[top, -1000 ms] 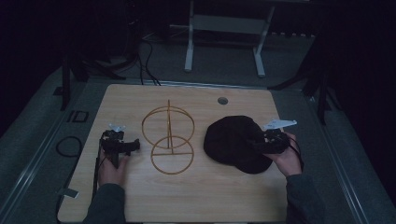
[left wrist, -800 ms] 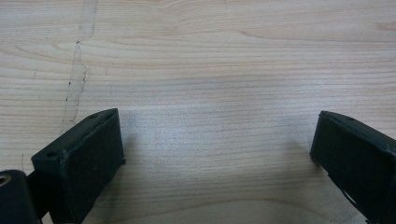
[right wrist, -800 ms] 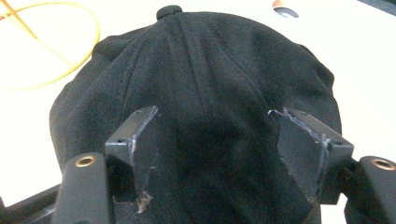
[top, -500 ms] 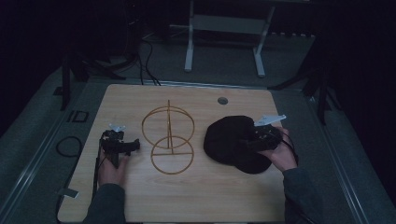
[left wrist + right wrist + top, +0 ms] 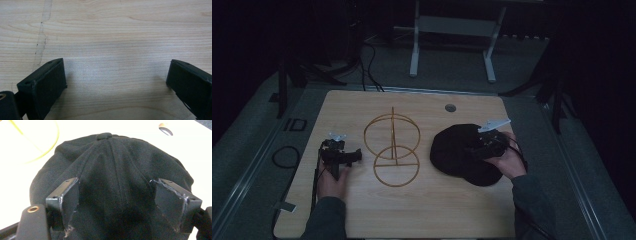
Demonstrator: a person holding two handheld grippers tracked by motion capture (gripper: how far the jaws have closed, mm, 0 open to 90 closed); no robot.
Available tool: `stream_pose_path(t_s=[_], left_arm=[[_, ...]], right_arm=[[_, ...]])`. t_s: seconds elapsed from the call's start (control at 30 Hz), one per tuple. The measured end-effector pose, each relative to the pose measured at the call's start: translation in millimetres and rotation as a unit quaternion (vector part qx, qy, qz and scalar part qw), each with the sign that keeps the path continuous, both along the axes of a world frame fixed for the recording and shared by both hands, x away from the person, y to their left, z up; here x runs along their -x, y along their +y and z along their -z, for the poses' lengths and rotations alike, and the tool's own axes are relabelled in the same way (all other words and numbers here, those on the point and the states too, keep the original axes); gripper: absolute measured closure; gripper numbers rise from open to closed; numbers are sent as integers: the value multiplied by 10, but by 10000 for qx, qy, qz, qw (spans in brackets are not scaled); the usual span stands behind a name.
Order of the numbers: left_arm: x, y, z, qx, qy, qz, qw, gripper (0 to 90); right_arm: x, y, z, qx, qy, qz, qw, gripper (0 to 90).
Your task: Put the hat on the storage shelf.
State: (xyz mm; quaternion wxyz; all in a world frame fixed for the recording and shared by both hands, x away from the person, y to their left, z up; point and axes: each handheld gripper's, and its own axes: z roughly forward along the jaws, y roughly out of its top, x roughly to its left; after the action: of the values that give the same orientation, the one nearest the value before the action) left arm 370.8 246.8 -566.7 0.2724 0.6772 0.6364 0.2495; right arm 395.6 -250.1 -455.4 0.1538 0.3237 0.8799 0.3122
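So a black cap (image 5: 462,150) is seen lying flat on the worktop (image 5: 422,215), just right of the gold wire stand (image 5: 393,150), and nothing has been hung on that stand yet, so the job looks to be barely started. If the cap is meant to go onto the stand, then pretty much everything is left: the cap has to be gripped, lifted and carried left to the stand. The right hand-held gripper (image 5: 474,148) is held over the side of the cap farthest from the stand, above the brim end, pointed toward the stand. In the right gripper view its jaws have just been opening and are spread wide to either side of the crown, with the cap (image 5: 112,182) sitting between and below them; the pads don't look pressed into the fabric, so no grip is being made. The cap's top button is seen straight ahead of the jaws, the stand beyond it. The left hand-held gripper (image 5: 357,154) is parked left of the stand, jaws wide apart over bare wood, nothing between them.
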Motion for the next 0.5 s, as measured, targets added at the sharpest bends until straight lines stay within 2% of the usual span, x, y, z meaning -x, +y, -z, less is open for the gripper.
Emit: stream_pose_path(t_s=[0.07, 0.17, 0.37, 0.5], left_arm=[[0, 0, 0, 0, -1, -1, 10000, 22], [0, -2, 0, -4, 2, -6, 10000, 22], [0, -3, -1, -5, 5, -9, 10000, 22], [-1, -5, 0, 3, -6, -19, 10000, 22]], right_arm=[[-10, 10, -4, -21, 96, -49, 9999, 201], [-22, 36, -9, -1, 115, -66, 9999, 205], [-66, 80, -17, 14, 103, -110, 9999, 156], [-109, 105, -17, -22, 206, -150, 9997, 121]])
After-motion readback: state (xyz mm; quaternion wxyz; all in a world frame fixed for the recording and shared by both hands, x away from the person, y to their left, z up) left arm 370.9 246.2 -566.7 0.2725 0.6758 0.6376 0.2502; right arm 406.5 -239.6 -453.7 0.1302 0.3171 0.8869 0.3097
